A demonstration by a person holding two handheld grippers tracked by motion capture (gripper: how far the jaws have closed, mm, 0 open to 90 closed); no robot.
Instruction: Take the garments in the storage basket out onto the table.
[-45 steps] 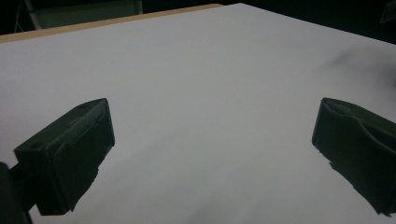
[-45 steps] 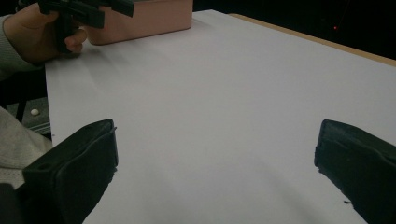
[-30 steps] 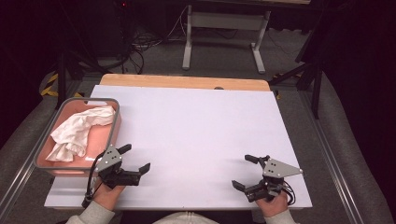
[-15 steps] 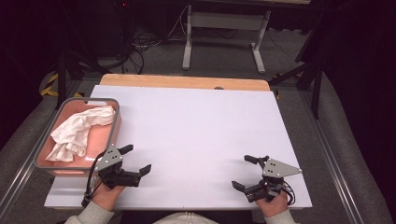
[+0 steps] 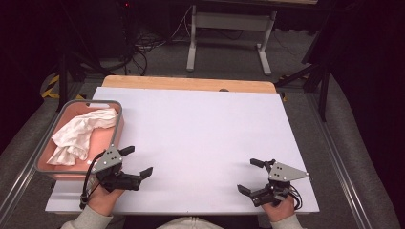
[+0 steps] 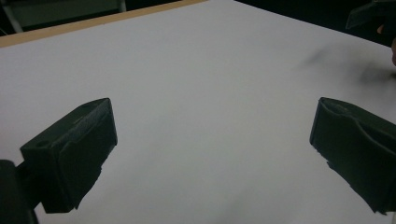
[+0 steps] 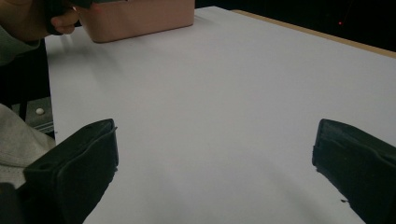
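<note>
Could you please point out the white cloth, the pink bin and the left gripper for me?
cloth (image 5: 79,133), high view, on the crumpled middle of the fabric.
bin (image 5: 106,102), high view, on the grey far rim.
left gripper (image 5: 135,162), high view, midway between the tips of its open jaws.

cloth in bin; bin at bench left edge; left tool just right of bin; right tool near-right

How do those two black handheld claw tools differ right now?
The left gripper sits beside the pink bin holding a crumpled white cloth; the right gripper sits apart, on bare white tabletop. The left points right, the right points left. Both stand open, holding nothing.
</note>
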